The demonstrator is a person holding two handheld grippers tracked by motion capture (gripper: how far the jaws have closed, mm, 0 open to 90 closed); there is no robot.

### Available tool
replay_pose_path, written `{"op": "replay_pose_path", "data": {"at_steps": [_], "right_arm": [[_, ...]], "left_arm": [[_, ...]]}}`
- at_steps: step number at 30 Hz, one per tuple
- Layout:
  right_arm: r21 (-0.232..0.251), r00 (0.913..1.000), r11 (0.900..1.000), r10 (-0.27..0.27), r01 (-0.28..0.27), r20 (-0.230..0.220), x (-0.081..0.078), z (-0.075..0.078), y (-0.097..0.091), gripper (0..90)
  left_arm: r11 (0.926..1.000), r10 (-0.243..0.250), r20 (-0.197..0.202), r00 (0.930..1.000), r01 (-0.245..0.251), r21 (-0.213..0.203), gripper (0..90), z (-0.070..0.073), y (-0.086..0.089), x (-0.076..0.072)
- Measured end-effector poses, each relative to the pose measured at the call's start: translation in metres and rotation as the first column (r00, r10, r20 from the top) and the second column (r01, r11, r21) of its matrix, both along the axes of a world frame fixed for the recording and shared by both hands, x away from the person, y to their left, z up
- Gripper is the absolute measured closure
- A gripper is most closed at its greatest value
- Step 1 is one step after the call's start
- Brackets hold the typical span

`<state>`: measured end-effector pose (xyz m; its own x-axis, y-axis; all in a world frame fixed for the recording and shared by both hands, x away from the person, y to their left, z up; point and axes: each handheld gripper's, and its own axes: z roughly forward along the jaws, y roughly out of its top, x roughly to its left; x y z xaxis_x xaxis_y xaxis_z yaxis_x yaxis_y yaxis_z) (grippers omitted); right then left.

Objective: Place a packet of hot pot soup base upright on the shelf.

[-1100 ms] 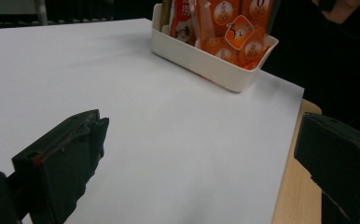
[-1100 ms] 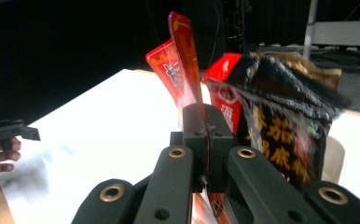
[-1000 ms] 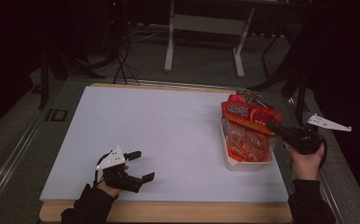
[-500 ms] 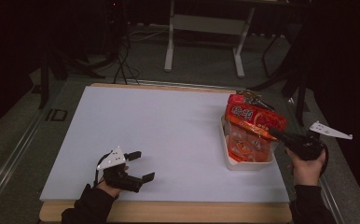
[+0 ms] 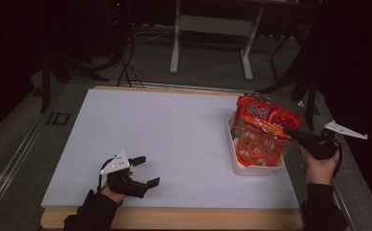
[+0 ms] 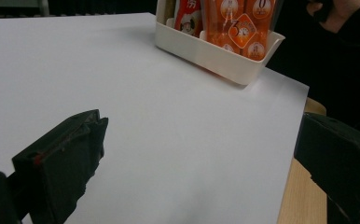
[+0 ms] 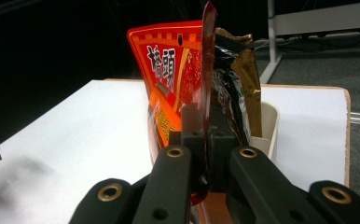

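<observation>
Right gripper sits at the right edge of the table, jaws clamped tight on the edge of a red-orange snack packet; in the right gripper view the thin packet edge runs straight up between the closed jaws. The packet is tilted over the far end of a white bin near the table's right side, and whether its lower part rests in the bin is hard to tell. The bin holds more orange packets, upright, plus a dark brown-gold packet just behind the held one. Left gripper rests low on the white tabletop at the near left corner, jaws spread wide with nothing between them, well apart from the bin. In the left gripper view the bin lies ahead, near the table's edge.
</observation>
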<state>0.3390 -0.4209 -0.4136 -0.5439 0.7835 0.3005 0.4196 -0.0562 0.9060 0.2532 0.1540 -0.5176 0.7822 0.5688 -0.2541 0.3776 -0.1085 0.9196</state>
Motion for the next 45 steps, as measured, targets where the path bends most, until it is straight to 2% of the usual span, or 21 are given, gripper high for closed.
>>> {"op": "replay_pose_path", "data": {"at_steps": [5, 9, 17, 18, 21, 22, 23, 25, 26, 27, 28, 29, 30, 31, 35, 37, 38, 39, 40, 41, 45], "right_arm": [[0.006, 0.9999, 0.9999, 0.011, -0.011, 0.009, -0.001, 0.003, 0.002, 88.6], [-0.034, 0.9998, 0.9993, 0.014, -0.013, 0.018, -0.006, 0.009, 0.008, 86.3], [-0.059, 0.9998, 0.9982, 0.011, -0.010, 0.015, -0.009, 0.016, 0.011, 78.5], [-0.058, 0.9992, 0.9983, 0.009, -0.007, 0.039, -0.011, 0.024, 0.013, 68.8], [-0.056, 0.9975, 0.9984, -0.006, 0.010, 0.071, -0.015, 0.035, 0.016, 56.2], [-0.056, 0.9975, 0.9984, -0.006, 0.010, 0.071, -0.015, 0.035, 0.016, 56.2], [-0.055, 0.9963, 0.9984, -0.006, 0.011, 0.085, -0.016, 0.040, 0.017, 52.1], [-0.060, 0.9916, 0.9978, -0.018, 0.026, 0.128, -0.021, 0.056, 0.022, 37.0], [-0.060, 0.9916, 0.9978, -0.018, 0.026, 0.128, -0.021, 0.056, 0.022, 37.0], [-0.061, 0.9888, 0.9977, -0.020, 0.030, 0.148, -0.024, 0.065, 0.026, 30.5], [-0.061, 0.9888, 0.9977, -0.020, 0.030, 0.148, -0.024, 0.065, 0.026, 30.5], [-0.058, 0.9868, 0.9982, -0.005, 0.015, 0.162, -0.026, 0.073, 0.030, 27.7], [-0.058, 0.9868, 0.9982, -0.005, 0.015, 0.162, -0.026, 0.073, 0.030, 27.7], [-0.049, 0.9858, 0.9988, 0.015, -0.007, 0.167, -0.028, 0.080, 0.035, 26.4], [-0.032, 0.9821, 0.9986, 0.046, -0.041, 0.183, -0.030, 0.088, 0.046, 20.7], [-0.026, 0.9816, 0.9985, 0.053, -0.048, 0.184, -0.031, 0.089, 0.049, 19.5], [-0.023, 0.9802, 0.9961, 0.088, -0.085, 0.177, -0.032, 0.089, 0.055, 15.2], [-0.023, 0.9802, 0.9961, 0.088, -0.085, 0.177, -0.032, 0.089, 0.055, 15.2], [-0.027, 0.9767, 0.9937, 0.112, -0.109, 0.183, -0.034, 0.089, 0.063, 13.7], [-0.027, 0.9767, 0.9937, 0.112, -0.109, 0.183, -0.034, 0.089, 0.063, 13.7], [-0.019, 0.9671, 0.9856, 0.169, -0.168, 0.190, -0.039, 0.086, 0.077, 13.5]], "left_arm": [[1.0000, -0.001, 0.003, 1.0000, 0.001, 0.004, 2.0, 0.000, 0.000, 0.000], [1.0000, -0.003, 0.004, 1.0000, 0.003, -0.002, 2.0, 0.001, 0.000, -0.001], [0.9998, -0.014, 0.013, 0.9998, 0.014, 0.013, 2.0, 0.001, -0.002, -0.002], [0.9997, -0.017, 0.013, 0.9998, 0.017, 0.016, 2.0, 0.001, -0.002, -0.002], [0.9997, -0.019, 0.005, 0.9998, 0.019, 0.012, 1.9, 0.001, -0.002, -0.001], [0.9997, -0.019, 0.005, 0.9998, 0.019, 0.012, 2.0, 0.001, -0.002, -0.001], [0.9998, -0.018, 0.003, 0.9998, 0.018, 0.009, 2.0, 0.001, -0.002, -0.001], [0.9998, -0.015, 0.004, 0.9999, 0.015, 0.012, 2.0, 0.001, -0.002, -0.001], [0.9998, -0.016, 0.004, 0.9999, 0.016, 0.012, 2.0, 0.001, -0.002, -0.001], [0.9998, -0.015, 0.004, 0.9999, 0.015, 0.013, 1.9, 0.001, -0.002, -0.001], [0.9998, -0.015, 0.003, 0.9999, 0.015, 0.013, 1.9, 0.001, -0.002, -0.001], [0.9998, -0.016, 0.002, 0.9999, 0.016, 0.012, 2.0, 0.000, -0.002, -0.001], [0.9998, -0.015, -0.001, 0.9999, 0.015, 0.017, 2.0, 0.000, -0.002, -0.001], [0.9997, -0.016, -0.002, 0.9999, 0.016, 0.020, 1.9, 0.000, -0.002, -0.001], [0.9997, -0.018, -0.002, 0.9998, 0.018, 0.019, 2.0, 0.000, -0.002, -0.002], [0.9996, -0.019, 0.000, 0.9998, 0.019, 0.021, 1.9, 0.000, -0.002, -0.002], [0.9995, -0.020, 0.001, 0.9998, 0.020, 0.024, 2.0, 0.000, -0.002, -0.002], [0.9995, -0.020, 0.002, 0.9998, 0.020, 0.024, 2.0, 0.000, -0.002, -0.003], [0.9995, -0.021, 0.002, 0.9998, 0.021, 0.024, 2.0, 0.001, -0.002, -0.003], [0.9994, -0.022, 0.002, 0.9998, 0.022, 0.027, 2.0, 0.001, -0.002, -0.003], [0.9991, -0.022, 0.010, 0.9997, 0.022, 0.036, 1.9, 0.001, -0.002, -0.004]]}}
